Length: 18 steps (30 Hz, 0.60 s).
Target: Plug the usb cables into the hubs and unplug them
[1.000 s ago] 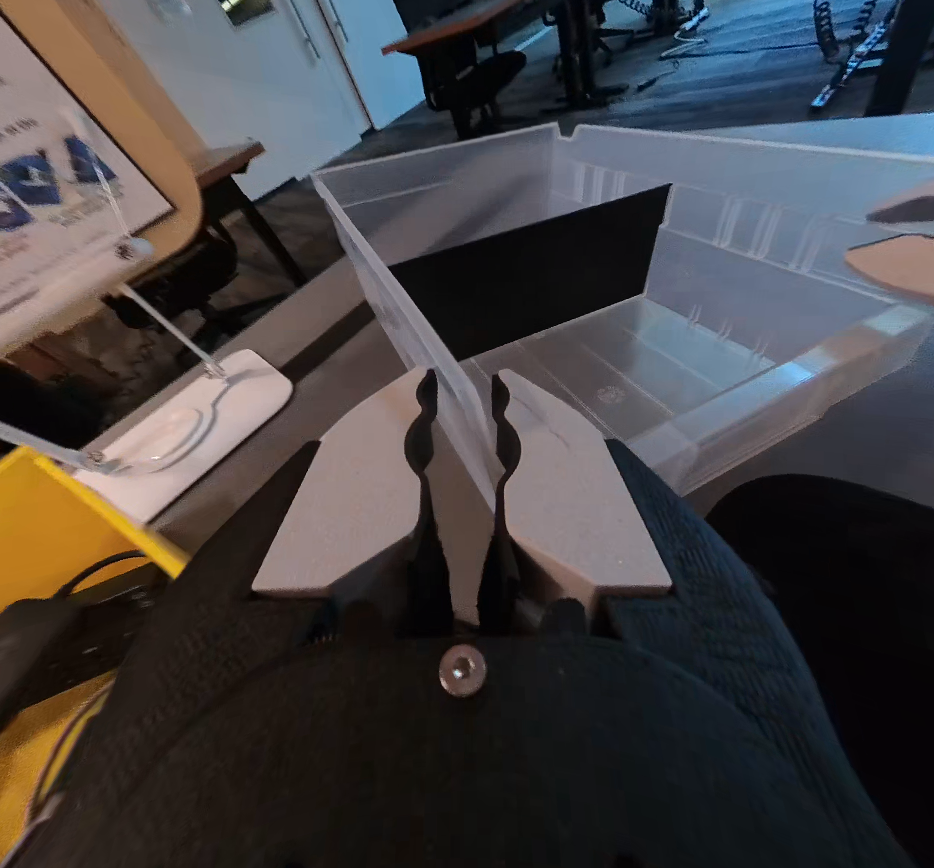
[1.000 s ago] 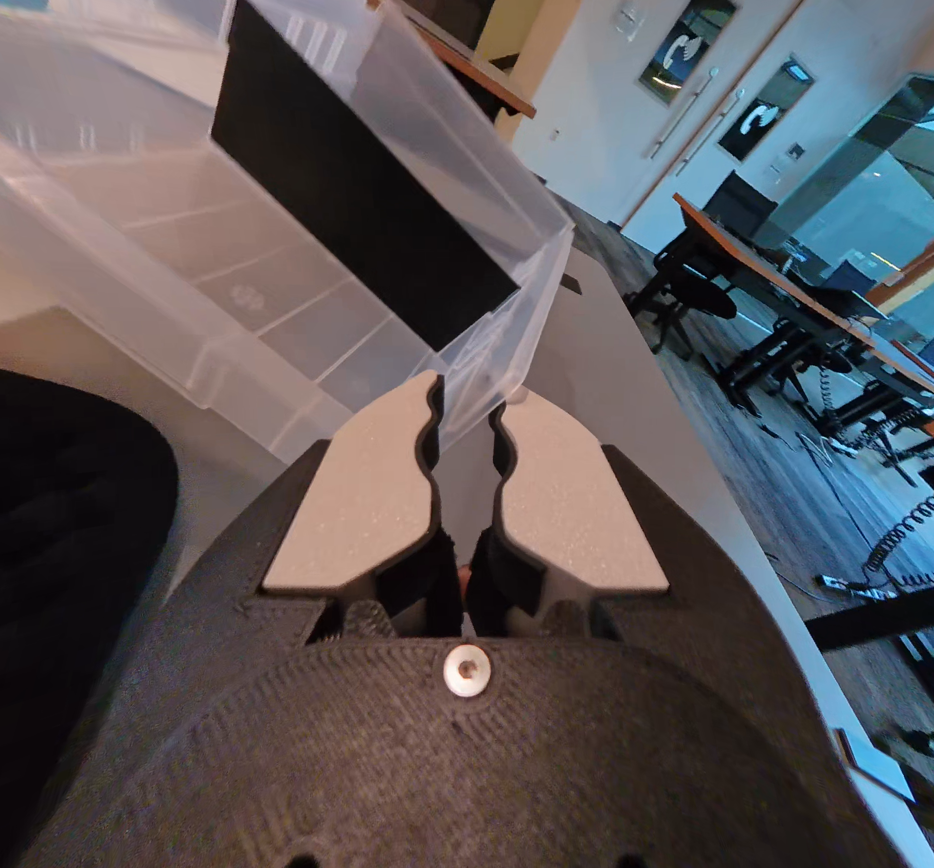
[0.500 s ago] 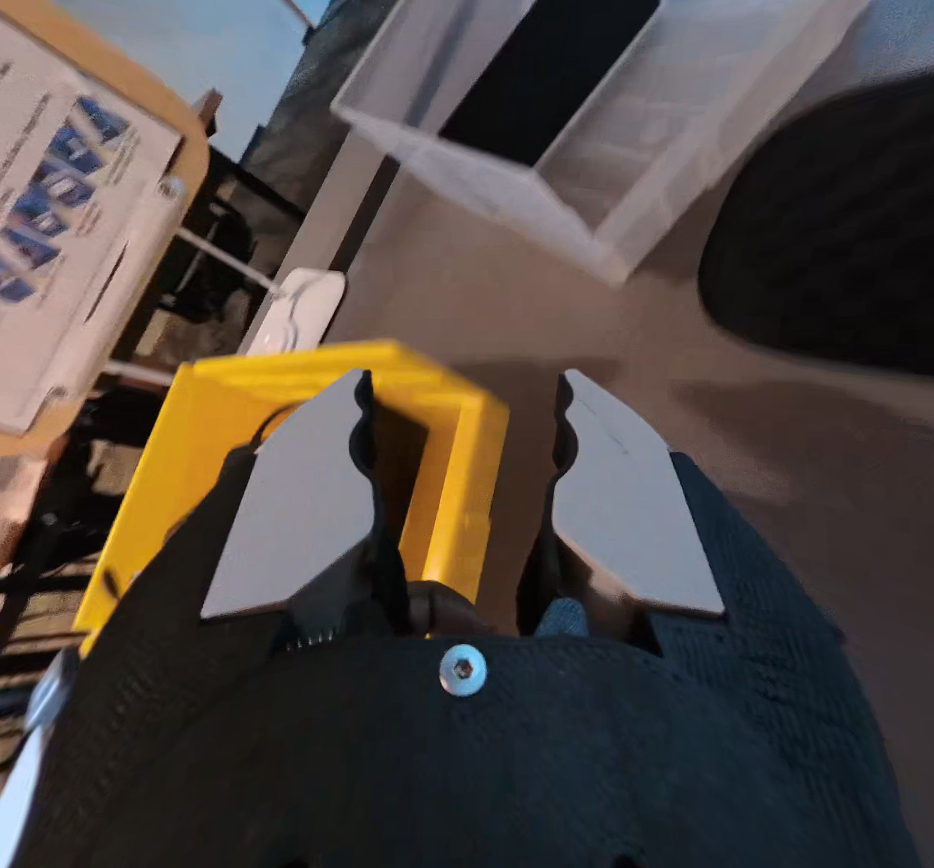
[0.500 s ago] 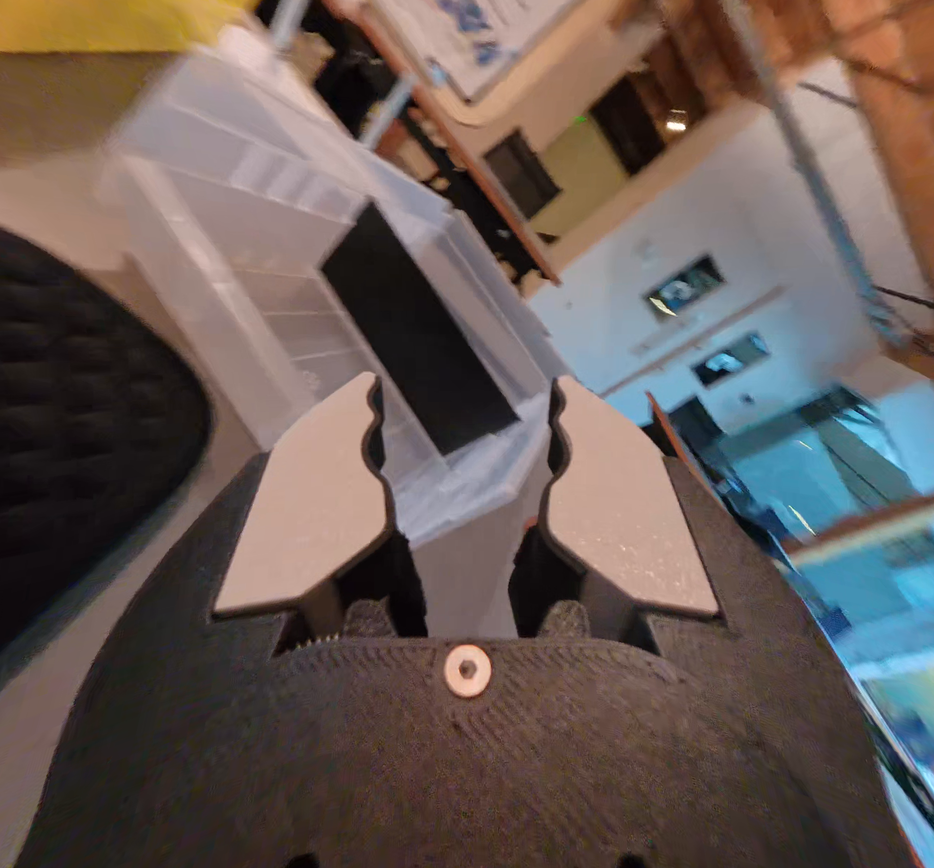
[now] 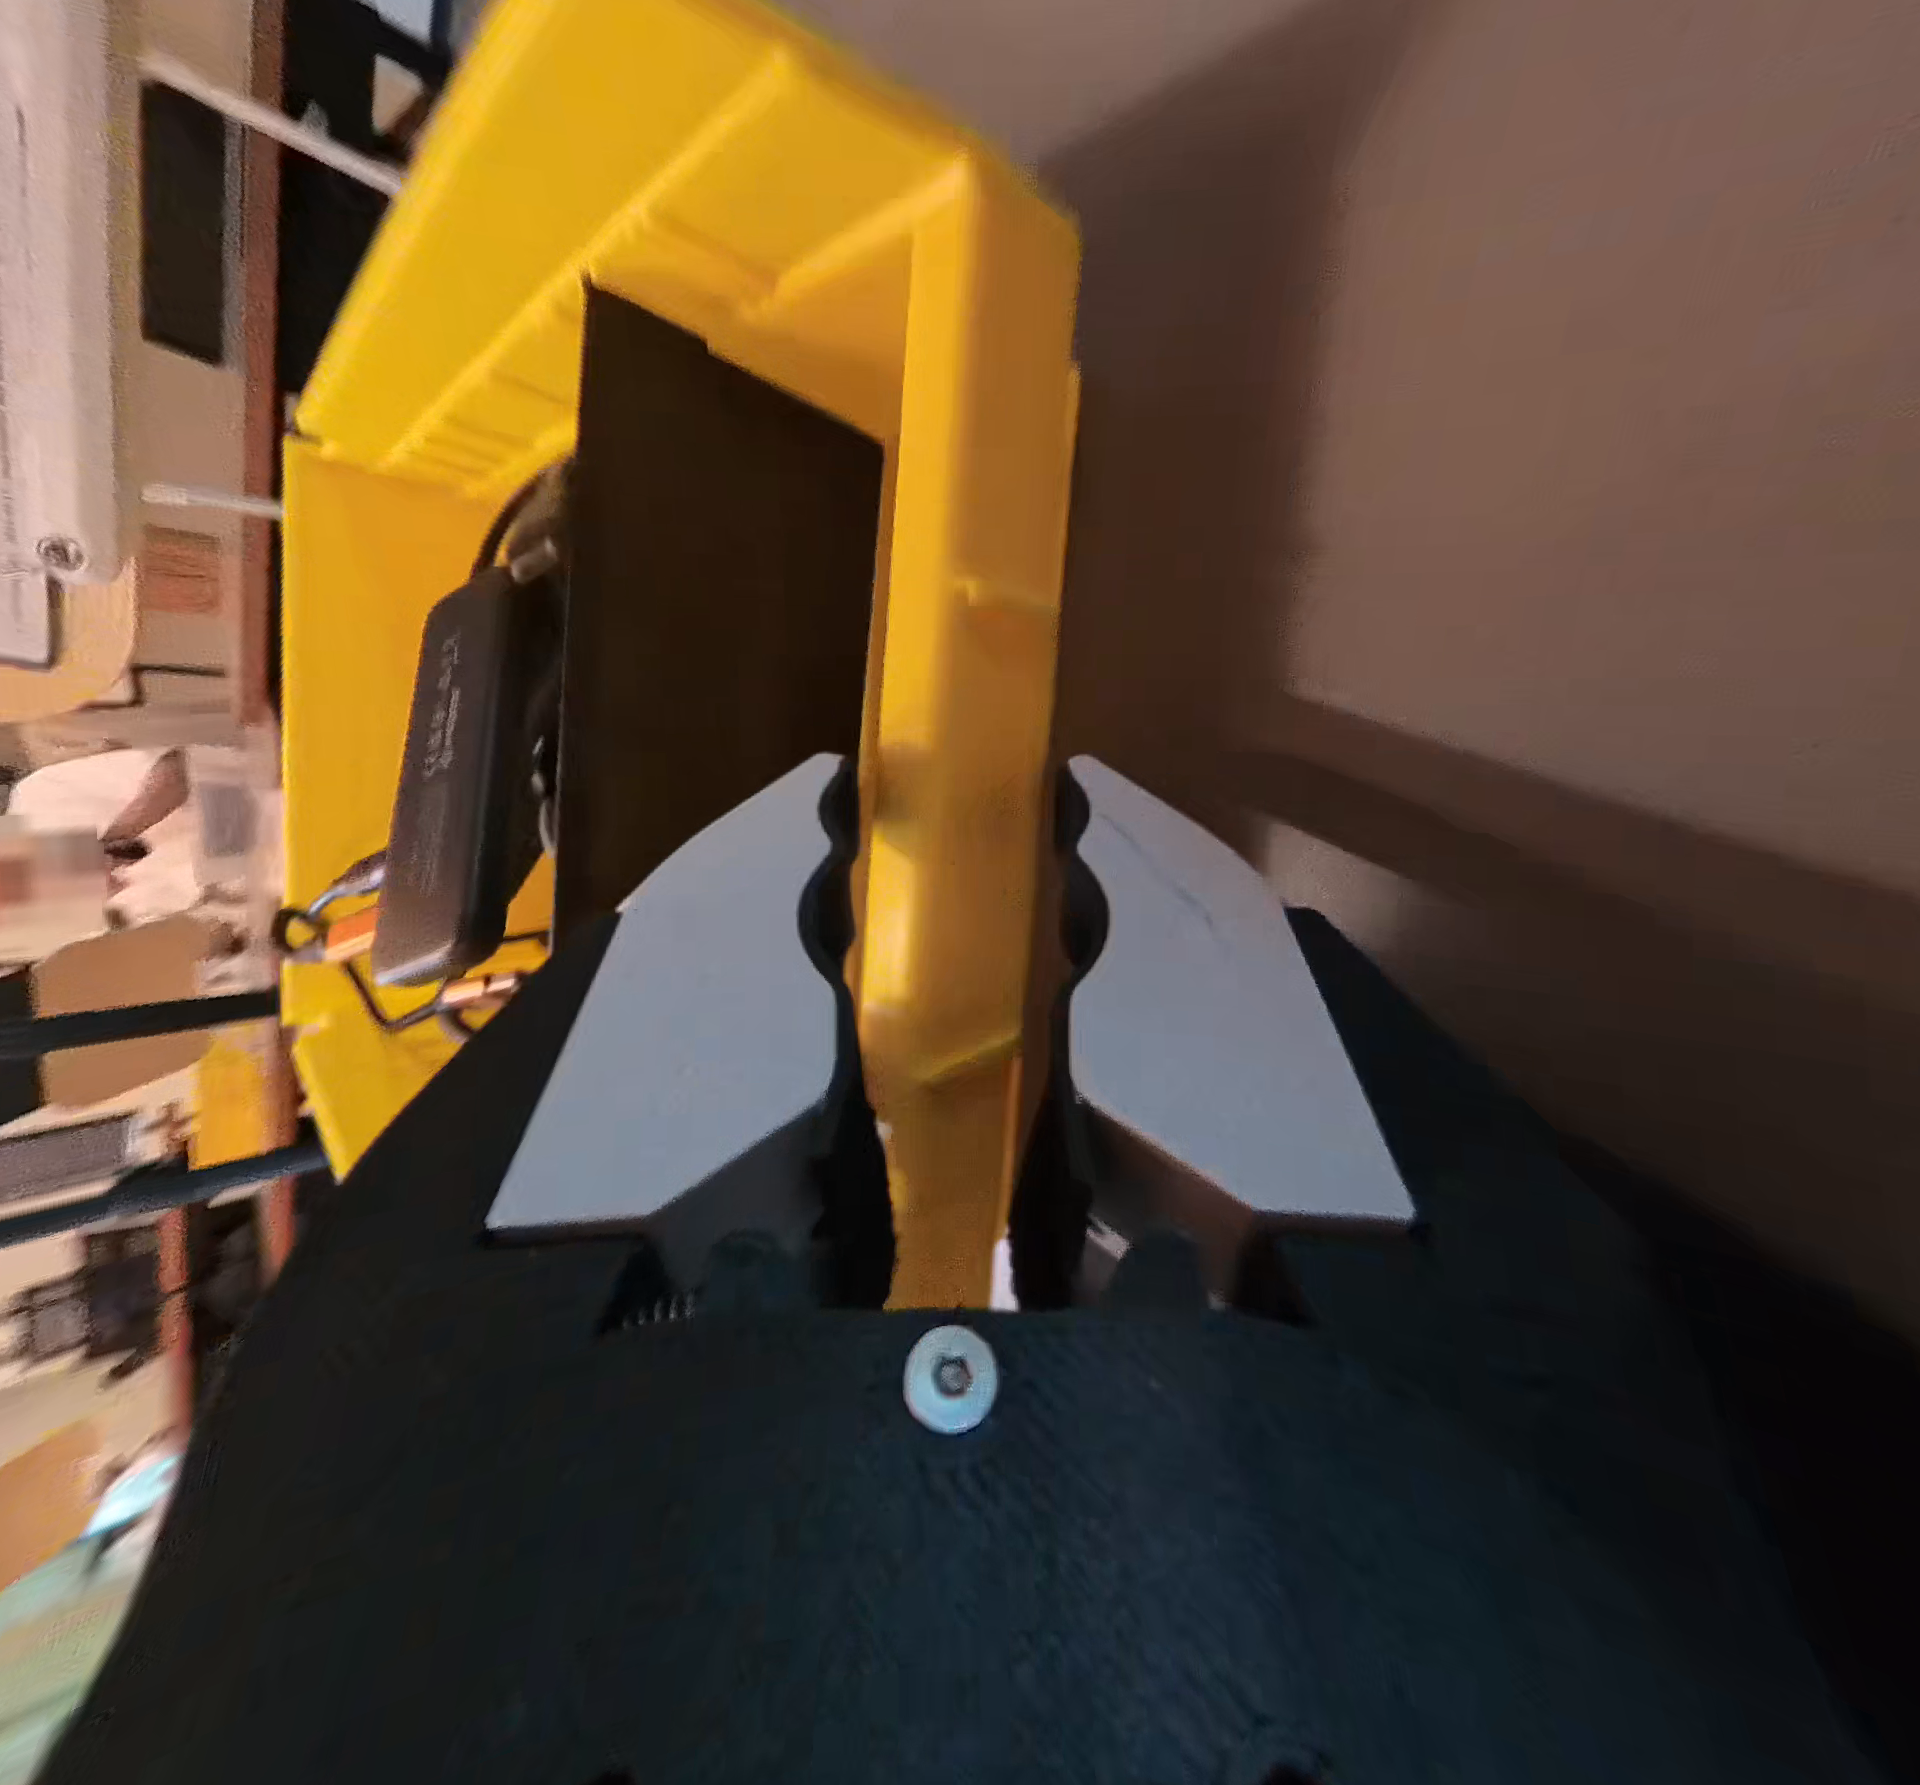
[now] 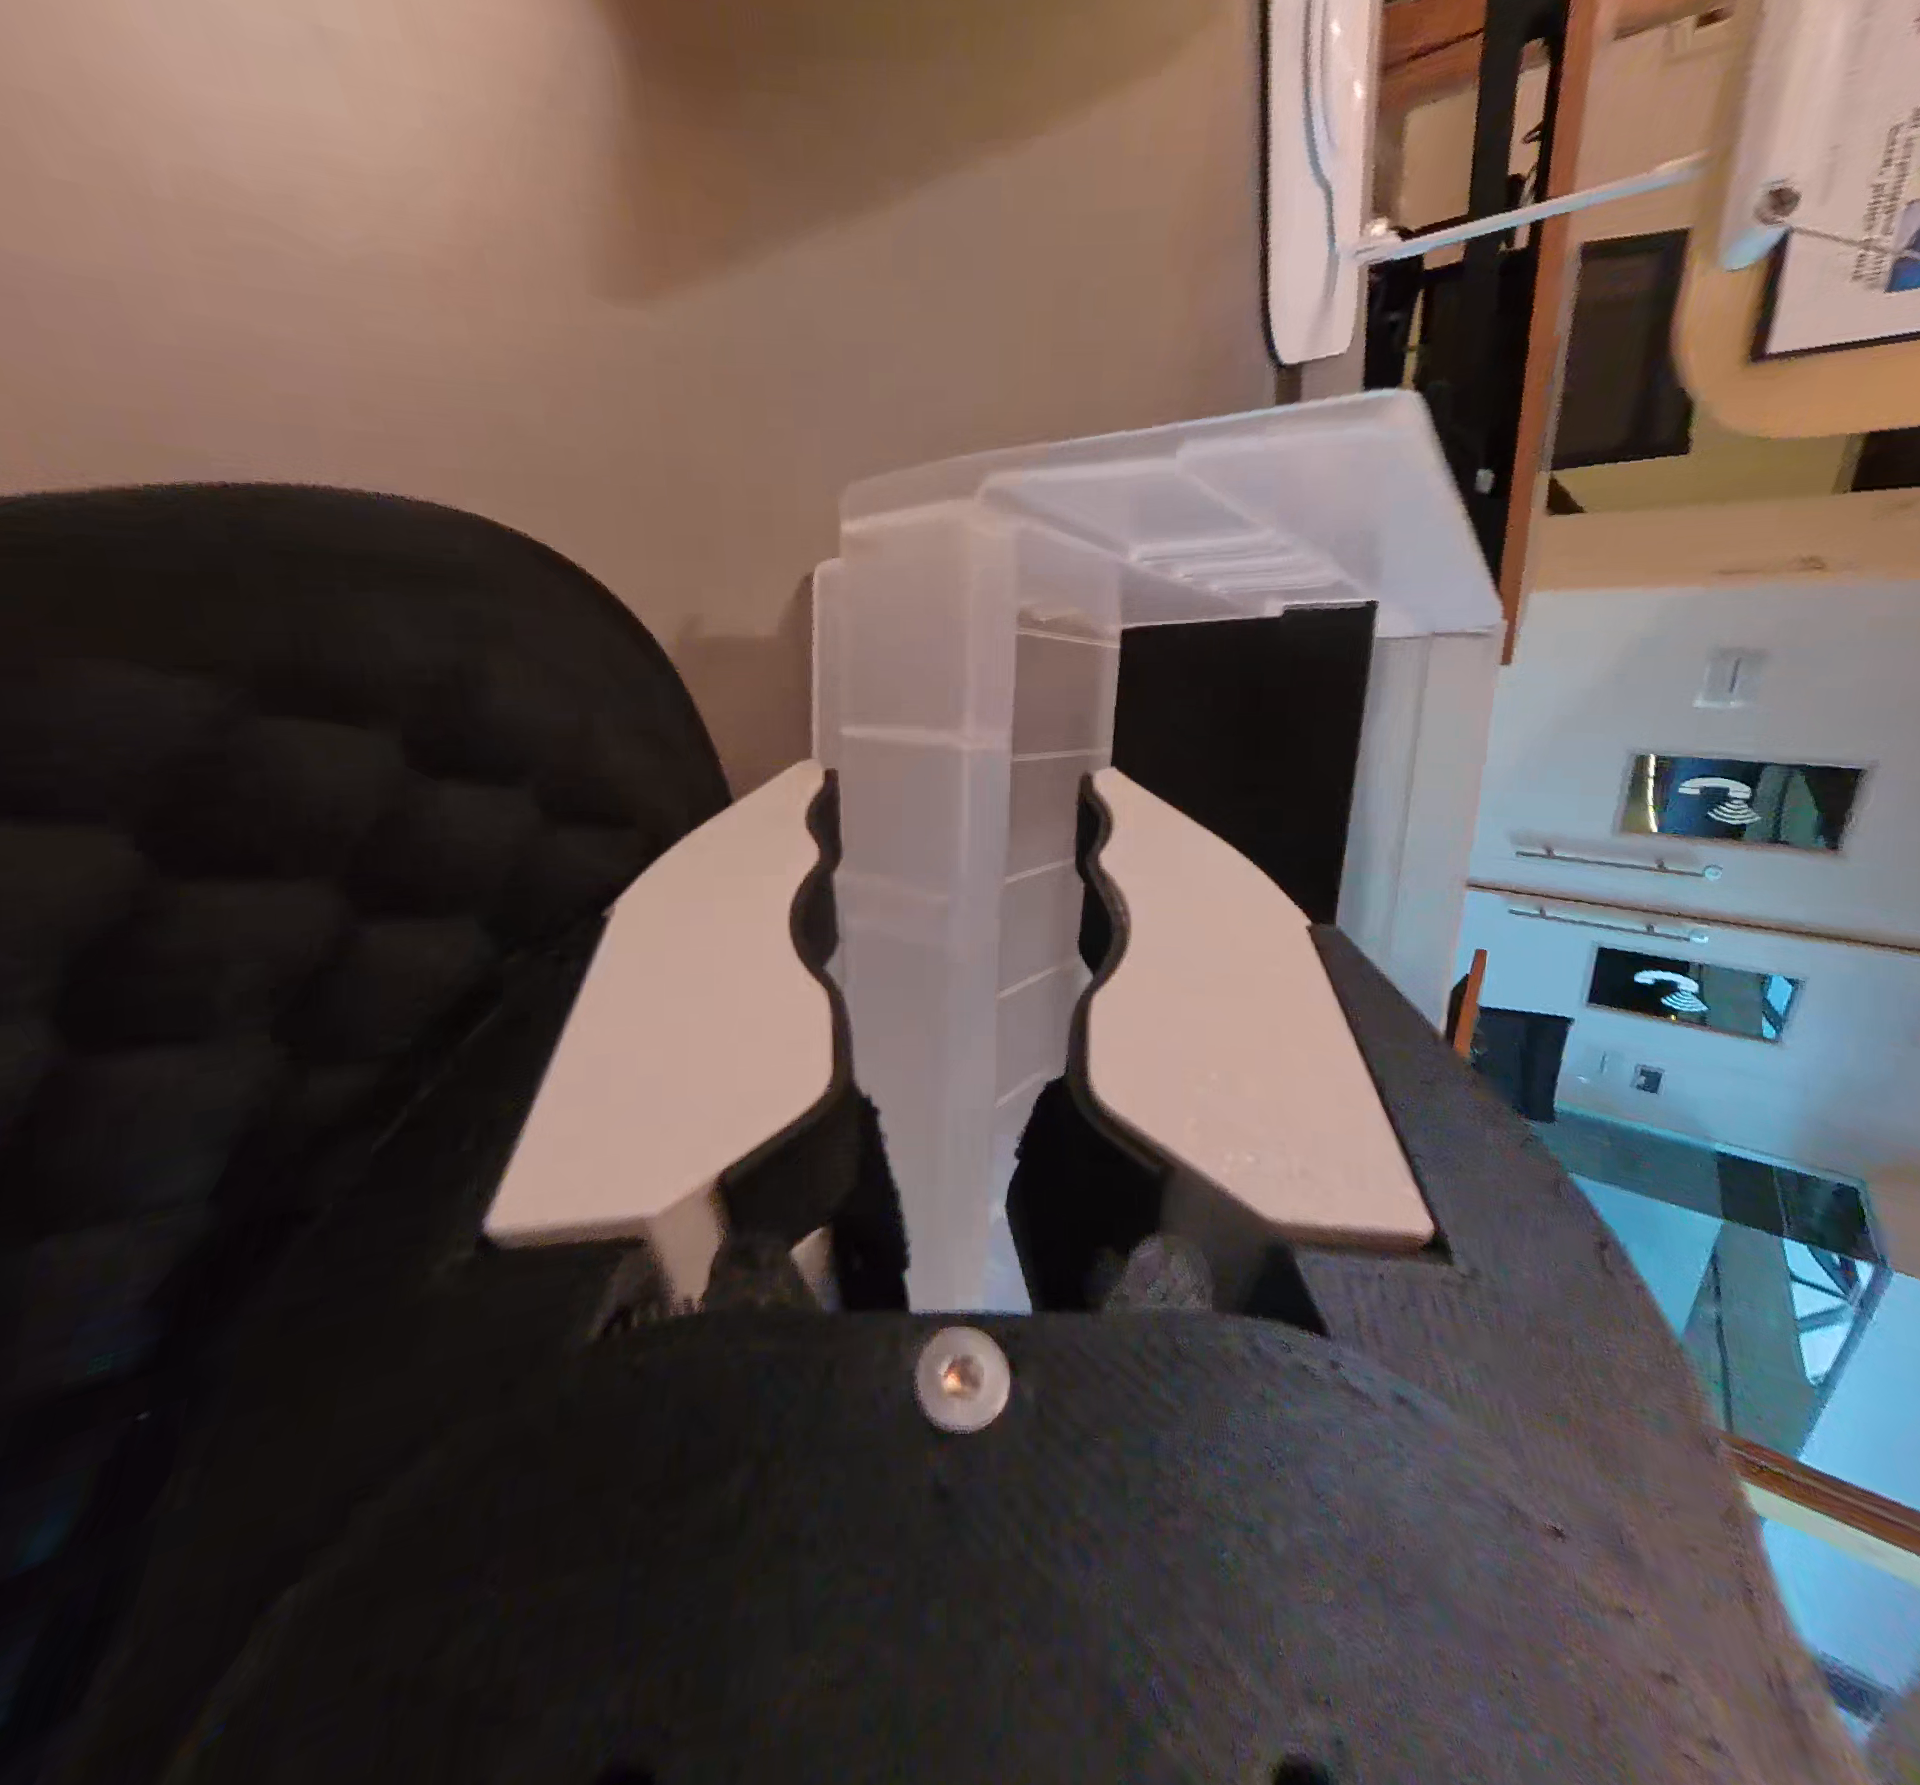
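The left gripper (image 5: 951,925) has its jaws partly closed around the front wall of the yellow bin (image 5: 966,530), and the right gripper (image 6: 956,935) straddles a wall of the clear bin (image 6: 935,852) the same way; real clamping can't be told for sure. Biggest risk is probably a slip: both walls are thin, smooth plastic, so a tilt could tip the yellow one and spill everything. The hub (image 5: 447,779) is a dark flat stick lying in the yellow bin's left compartment, behind a black divider (image 5: 717,613), with thin cables (image 5: 343,914) tangled under it. Both bins sit on the desk (image 5: 1507,281).
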Each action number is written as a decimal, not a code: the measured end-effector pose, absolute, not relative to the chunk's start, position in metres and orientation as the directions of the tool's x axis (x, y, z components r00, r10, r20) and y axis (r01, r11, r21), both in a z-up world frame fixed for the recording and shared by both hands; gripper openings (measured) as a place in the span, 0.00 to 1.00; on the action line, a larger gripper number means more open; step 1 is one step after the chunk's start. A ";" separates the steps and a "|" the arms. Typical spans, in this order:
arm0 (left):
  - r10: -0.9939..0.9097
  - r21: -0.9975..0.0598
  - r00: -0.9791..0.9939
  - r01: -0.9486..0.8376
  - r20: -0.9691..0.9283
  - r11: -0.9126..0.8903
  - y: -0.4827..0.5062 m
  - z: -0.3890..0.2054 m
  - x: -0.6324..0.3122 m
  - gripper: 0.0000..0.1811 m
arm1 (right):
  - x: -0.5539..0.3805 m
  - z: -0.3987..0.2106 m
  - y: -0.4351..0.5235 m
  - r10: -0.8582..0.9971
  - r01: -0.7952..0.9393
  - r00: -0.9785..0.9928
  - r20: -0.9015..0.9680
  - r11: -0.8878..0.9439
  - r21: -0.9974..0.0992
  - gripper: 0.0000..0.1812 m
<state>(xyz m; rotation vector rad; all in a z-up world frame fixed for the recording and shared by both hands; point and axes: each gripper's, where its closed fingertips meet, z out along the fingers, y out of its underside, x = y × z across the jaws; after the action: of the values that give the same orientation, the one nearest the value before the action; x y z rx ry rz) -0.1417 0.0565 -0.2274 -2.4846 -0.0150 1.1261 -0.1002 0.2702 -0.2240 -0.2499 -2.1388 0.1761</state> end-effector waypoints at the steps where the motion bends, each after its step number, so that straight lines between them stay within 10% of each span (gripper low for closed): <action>1: 0.151 -0.327 0.670 -0.145 -0.727 -0.934 0.049 -0.232 -0.147 0.20 | -0.102 -0.227 0.272 0.237 0.114 -0.546 0.804 0.971 -0.209 0.21; 18: 0.195 -0.297 0.685 -0.033 -0.702 -0.954 -0.094 -0.237 -0.149 0.19 | -0.069 -0.230 0.388 0.298 0.411 -0.459 0.837 0.906 -0.097 0.18</action>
<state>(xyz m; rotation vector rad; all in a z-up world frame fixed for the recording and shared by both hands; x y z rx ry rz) -0.1488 -0.0940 -0.2372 -2.6131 -0.1288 1.1361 -0.0686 0.3883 -0.2296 -0.5086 -2.0818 -0.1452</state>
